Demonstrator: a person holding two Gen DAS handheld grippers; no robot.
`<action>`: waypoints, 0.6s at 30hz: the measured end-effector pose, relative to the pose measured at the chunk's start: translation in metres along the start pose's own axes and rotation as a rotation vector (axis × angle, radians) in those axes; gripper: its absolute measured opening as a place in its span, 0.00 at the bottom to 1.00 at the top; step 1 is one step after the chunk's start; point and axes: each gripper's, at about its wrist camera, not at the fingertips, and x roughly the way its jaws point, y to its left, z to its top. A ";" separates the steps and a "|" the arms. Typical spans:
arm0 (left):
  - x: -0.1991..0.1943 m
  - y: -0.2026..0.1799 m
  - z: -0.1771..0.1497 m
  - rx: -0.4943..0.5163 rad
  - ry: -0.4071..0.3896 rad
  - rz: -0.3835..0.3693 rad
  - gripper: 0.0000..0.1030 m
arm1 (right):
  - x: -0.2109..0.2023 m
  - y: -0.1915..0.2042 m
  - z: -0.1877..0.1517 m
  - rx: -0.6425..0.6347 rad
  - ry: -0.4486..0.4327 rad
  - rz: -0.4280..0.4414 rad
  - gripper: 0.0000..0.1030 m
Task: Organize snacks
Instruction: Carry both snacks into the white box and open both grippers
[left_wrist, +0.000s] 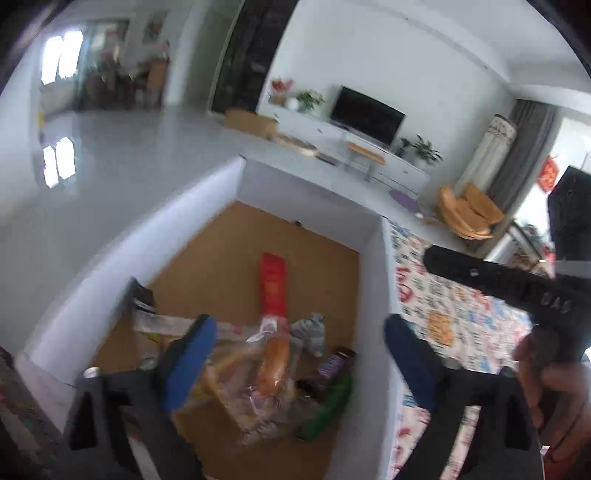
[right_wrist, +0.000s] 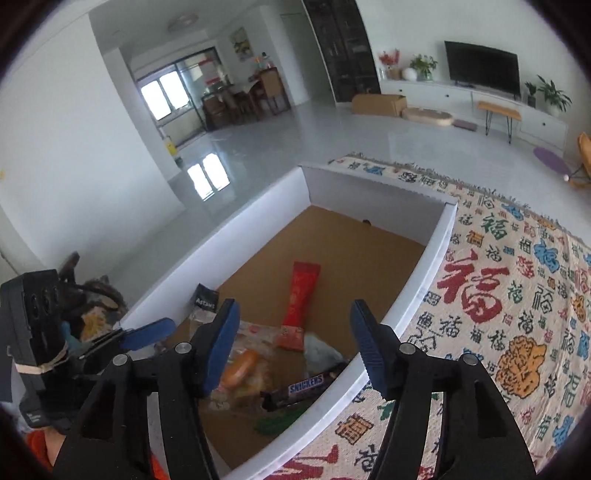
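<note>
A white-walled cardboard box (left_wrist: 373, 280) (right_wrist: 436, 251) sits on a patterned cloth. In it lie a red packet (left_wrist: 274, 284) (right_wrist: 301, 299), a clear bag with an orange sausage (left_wrist: 273, 365) (right_wrist: 240, 369), a Snickers bar (left_wrist: 332, 365) (right_wrist: 304, 386), a green wrapper (left_wrist: 328, 406) (right_wrist: 280, 421), a grey wrapper (right_wrist: 321, 350) and a black packet (right_wrist: 205, 301). My left gripper (left_wrist: 299, 354) is open and empty above the snacks. My right gripper (right_wrist: 291, 347) is open and empty over the box's near edge. The left gripper also shows in the right wrist view (right_wrist: 147, 334).
The cloth (right_wrist: 498, 295) with red and blue characters spreads right of the box. Grey floor (right_wrist: 295, 133) lies beyond, with a TV stand (right_wrist: 480, 96), a cardboard carton (right_wrist: 376, 103) and a bench (right_wrist: 498, 110). The right gripper's body (left_wrist: 517, 284) shows at right in the left wrist view.
</note>
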 end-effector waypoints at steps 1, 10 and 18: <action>-0.002 -0.004 -0.002 0.029 -0.026 0.064 0.95 | -0.002 -0.002 0.000 0.006 -0.004 -0.008 0.67; 0.000 -0.001 -0.003 0.031 -0.050 0.299 0.97 | -0.019 0.006 -0.015 -0.031 -0.007 -0.075 0.70; -0.011 0.012 -0.011 0.047 -0.056 0.487 0.97 | -0.007 0.032 -0.033 -0.096 0.060 -0.113 0.71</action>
